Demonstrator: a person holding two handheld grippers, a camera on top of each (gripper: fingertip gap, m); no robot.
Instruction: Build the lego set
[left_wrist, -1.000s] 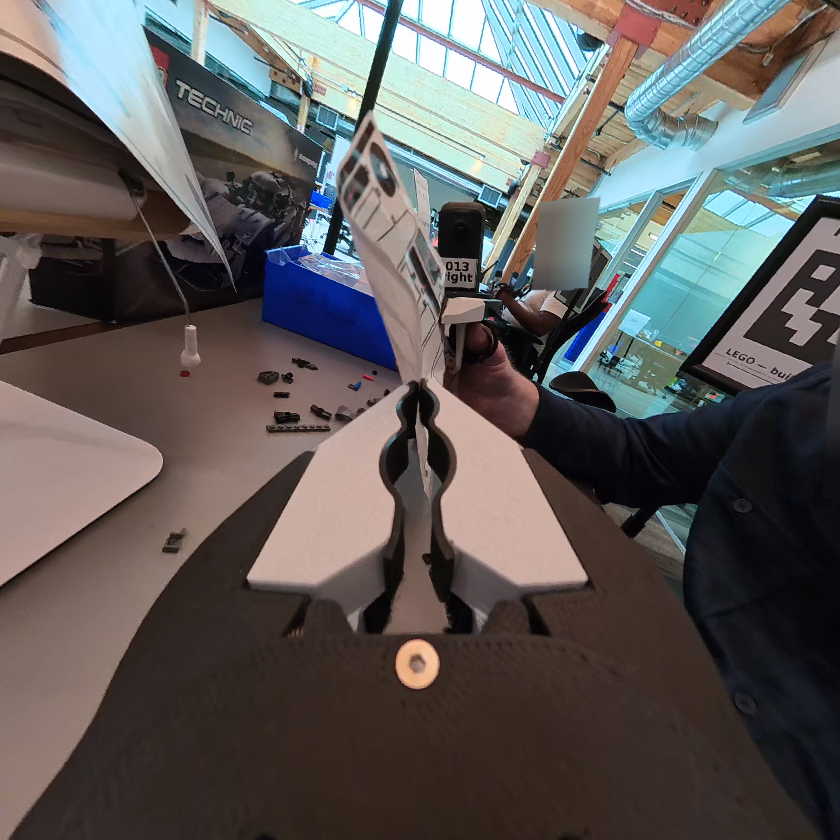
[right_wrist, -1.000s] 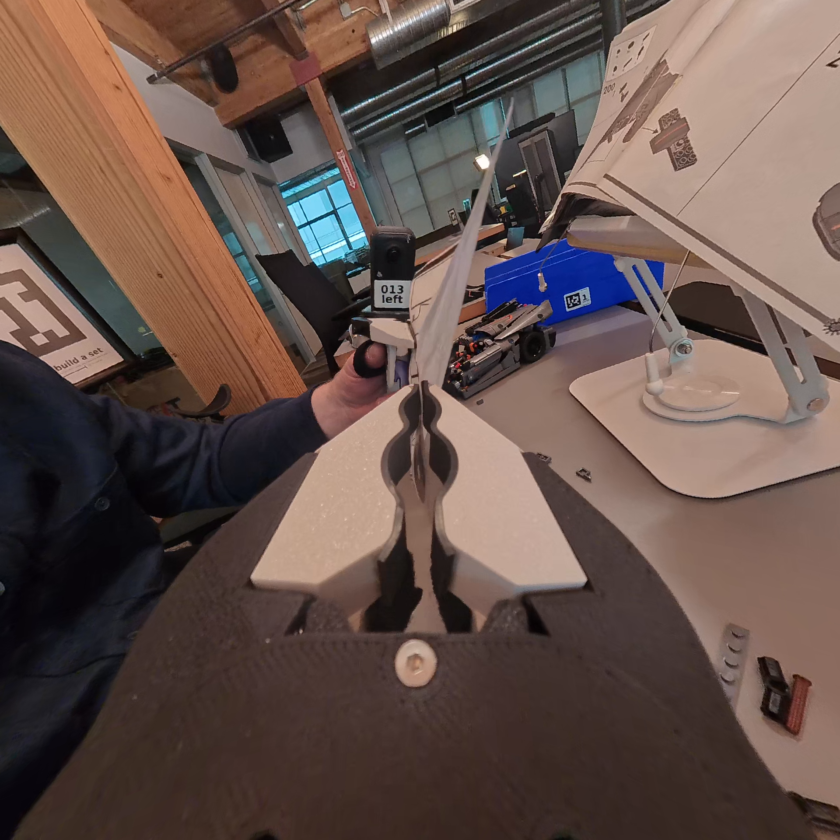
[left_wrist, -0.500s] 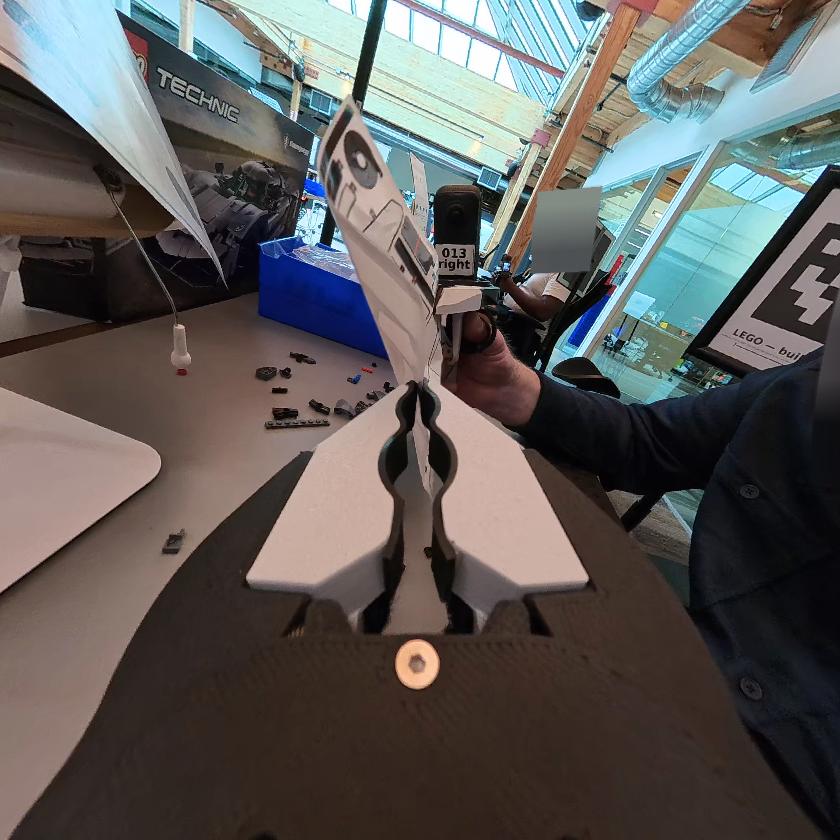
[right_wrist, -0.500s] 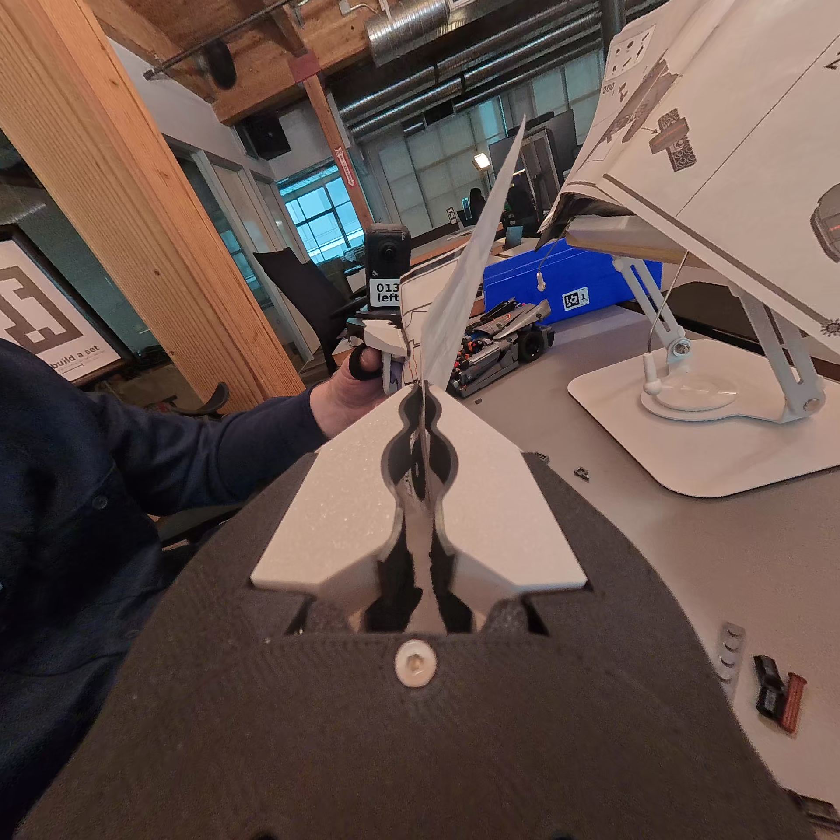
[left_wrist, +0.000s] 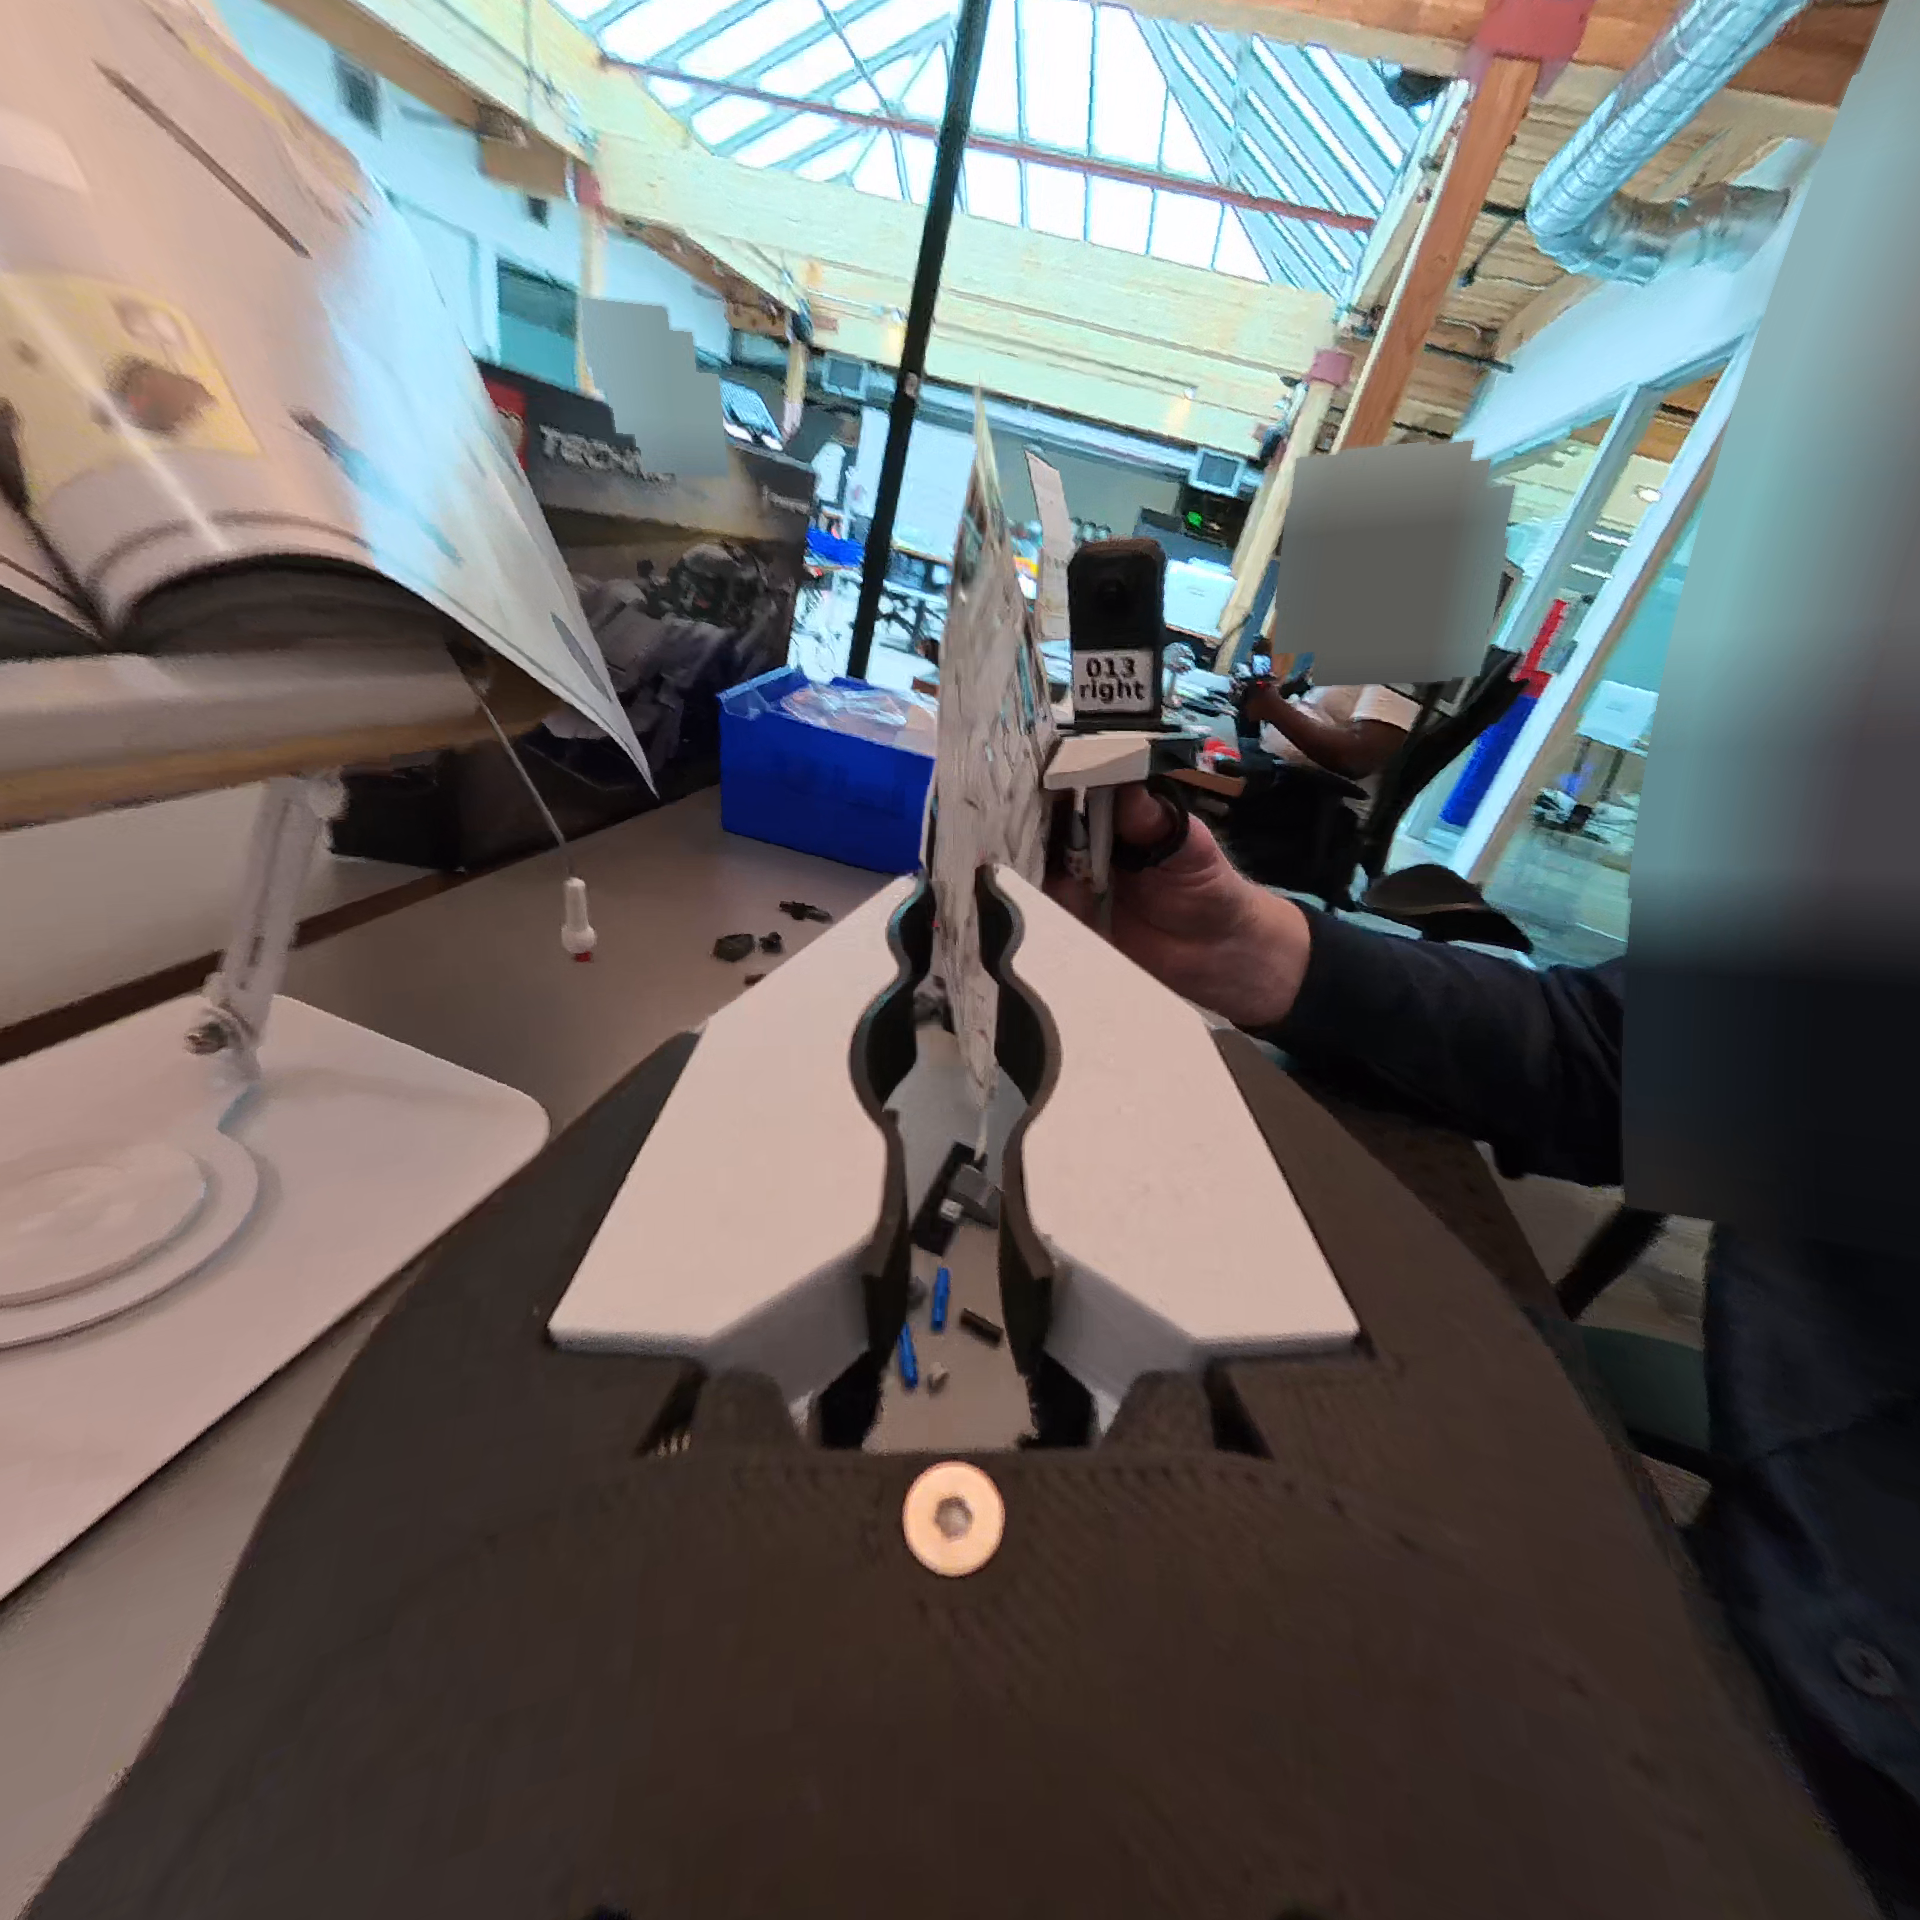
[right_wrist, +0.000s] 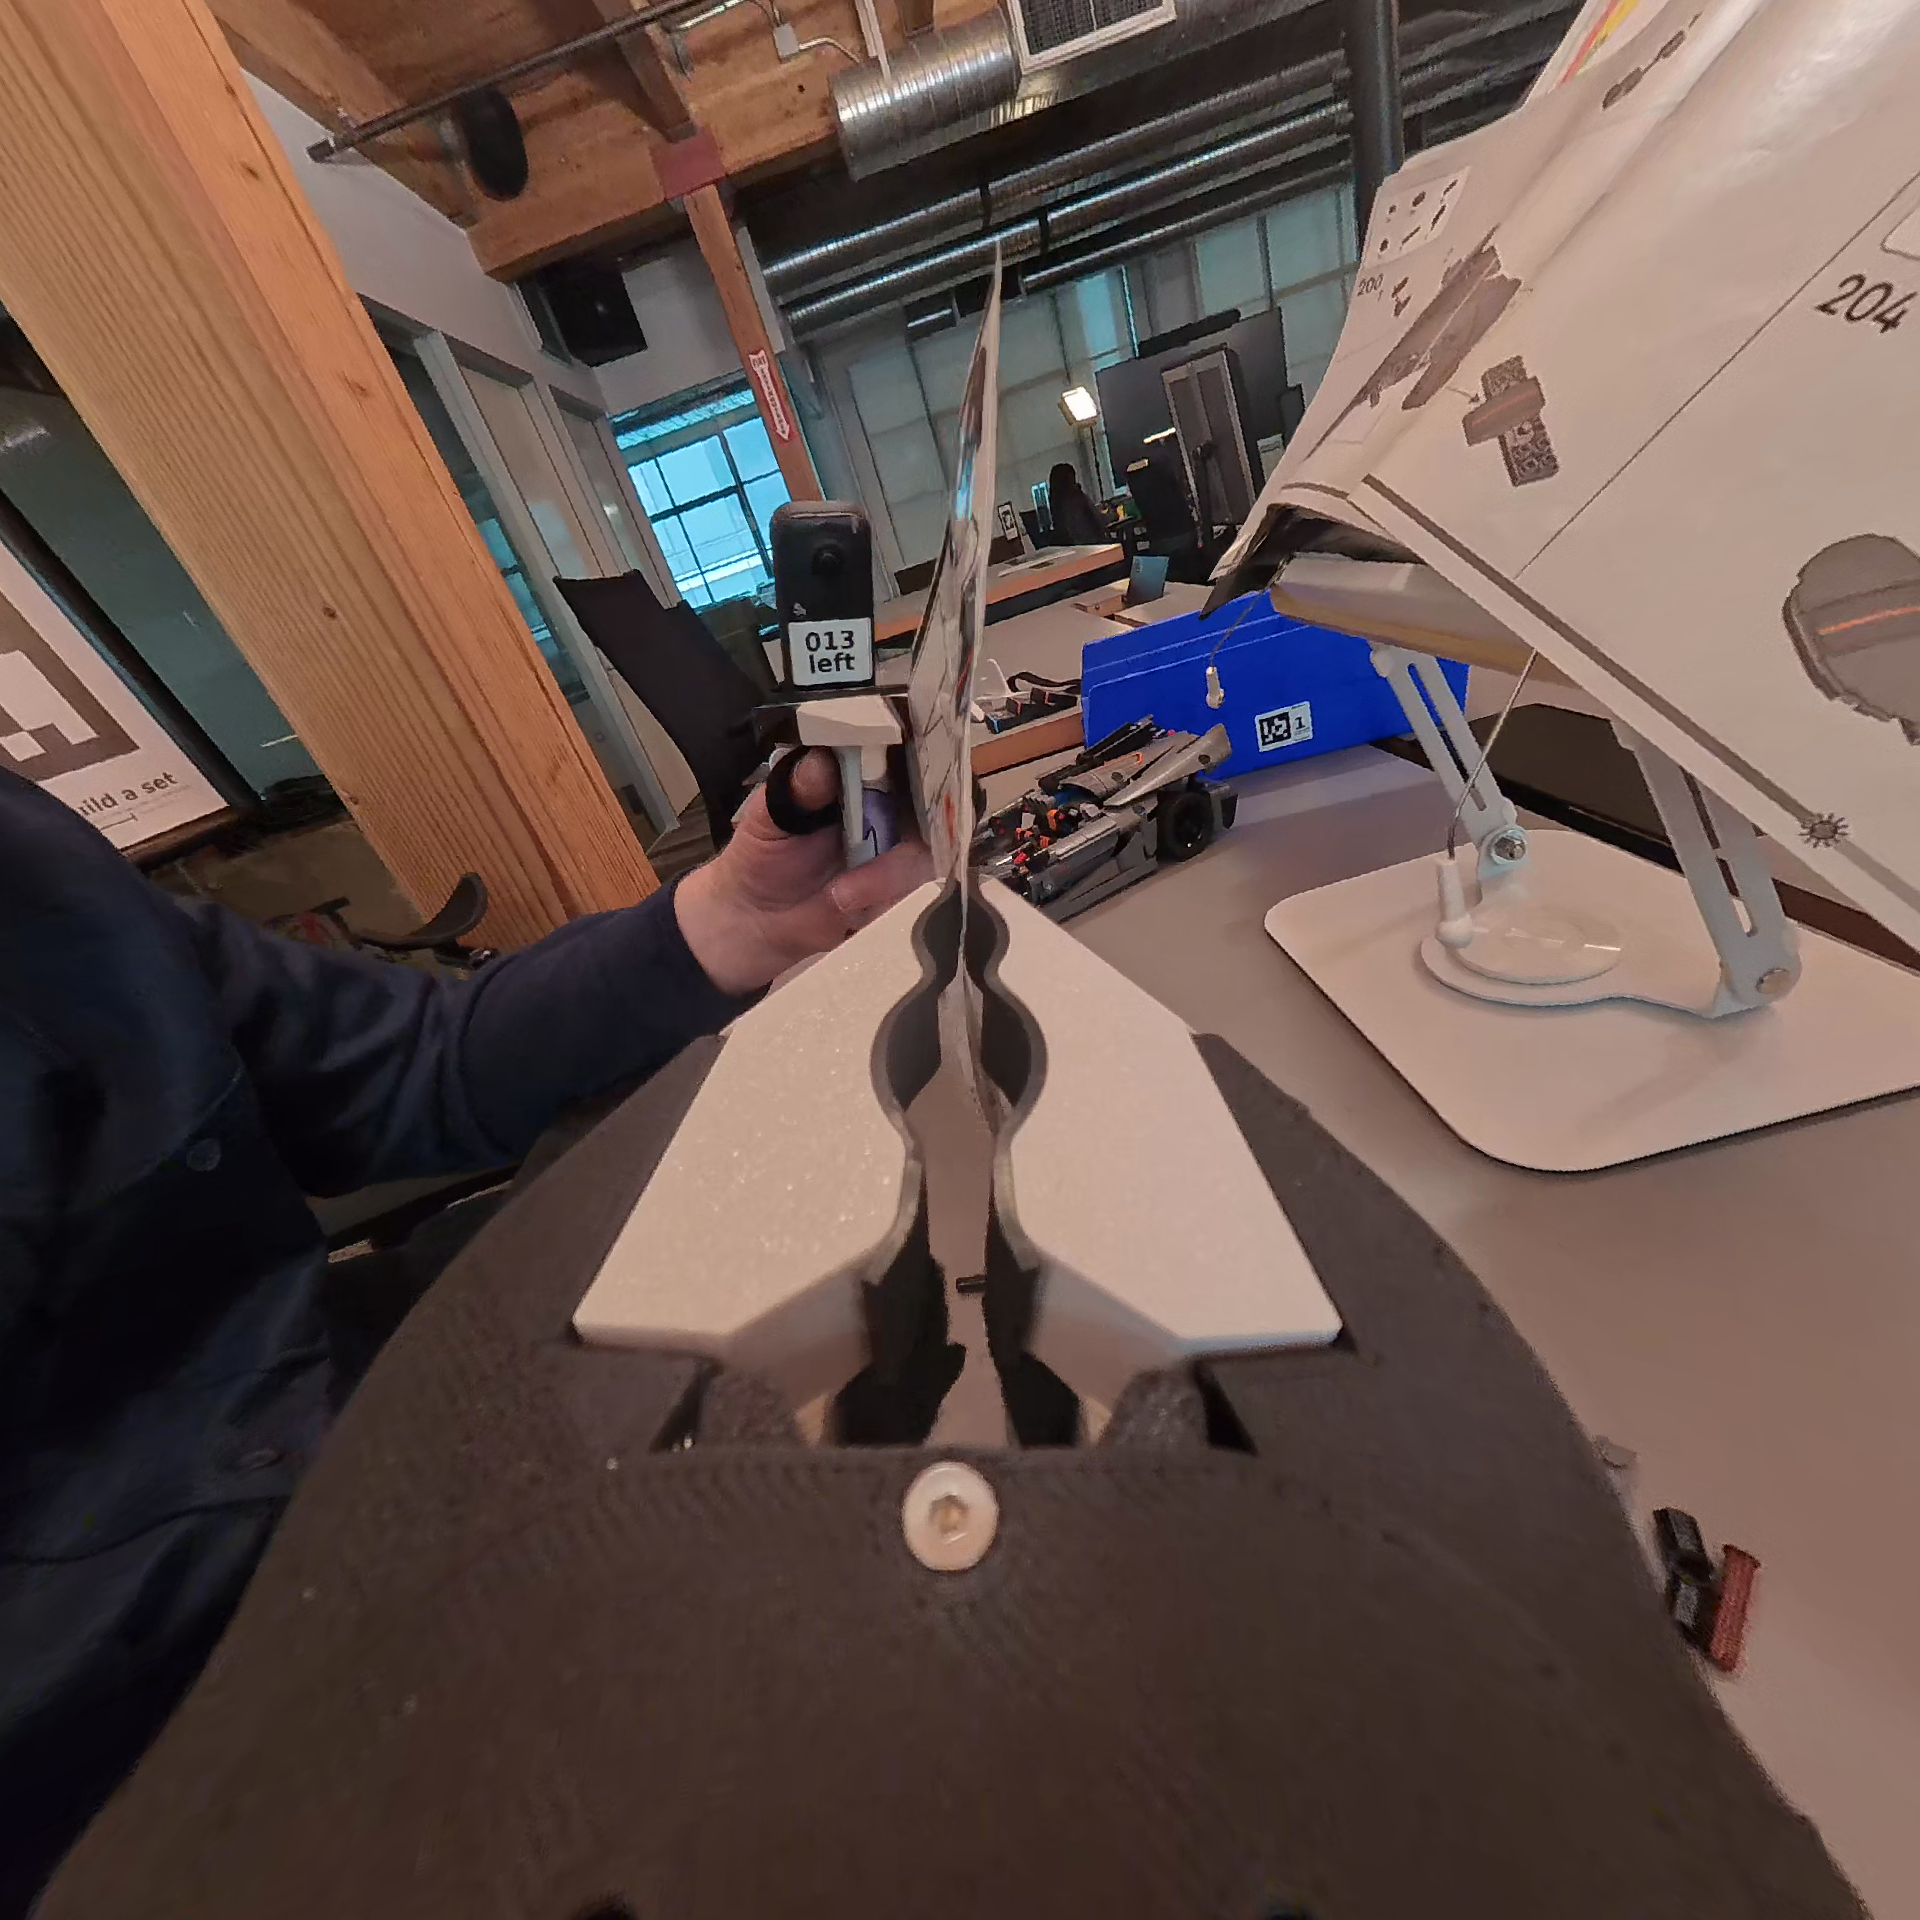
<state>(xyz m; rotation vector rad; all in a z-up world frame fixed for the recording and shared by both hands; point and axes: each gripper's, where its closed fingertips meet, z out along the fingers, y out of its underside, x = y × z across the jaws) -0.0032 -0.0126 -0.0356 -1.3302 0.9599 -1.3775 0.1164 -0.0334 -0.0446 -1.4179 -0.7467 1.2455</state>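
A white sticker sheet (left_wrist: 987, 748) with printed decals stands upright and edge-on between my two grippers. My left gripper (left_wrist: 956, 883) has its jaws slightly apart; the sheet's lower edge sits loosely in the gap, against the right finger (left_wrist: 1122, 1091). My right gripper (right_wrist: 961, 899) is shut on the other side of the sheet (right_wrist: 951, 644), which rises from its tips. Each gripper faces the other across the sheet. A partly built dark lego car (right_wrist: 1112, 810) sits on the grey table beyond. Small loose lego parts (left_wrist: 748, 945) lie on the table.
An open instruction book (right_wrist: 1662, 416) rests on a white stand (right_wrist: 1558, 1039) to the right of the right gripper, left in the left wrist view (left_wrist: 208, 1195). A blue bin (left_wrist: 821, 769) and the set's box (left_wrist: 665, 582) stand behind. Dark and red pieces (right_wrist: 1704, 1600) lie near the table's front. The gap from one gripper's tips to the other's is roughly 12 cm.
My left gripper's jaws have parted and no longer pinch the sheet. The sheet has turned edge-on. The left gripper has shifted, so small parts now show through its gap.
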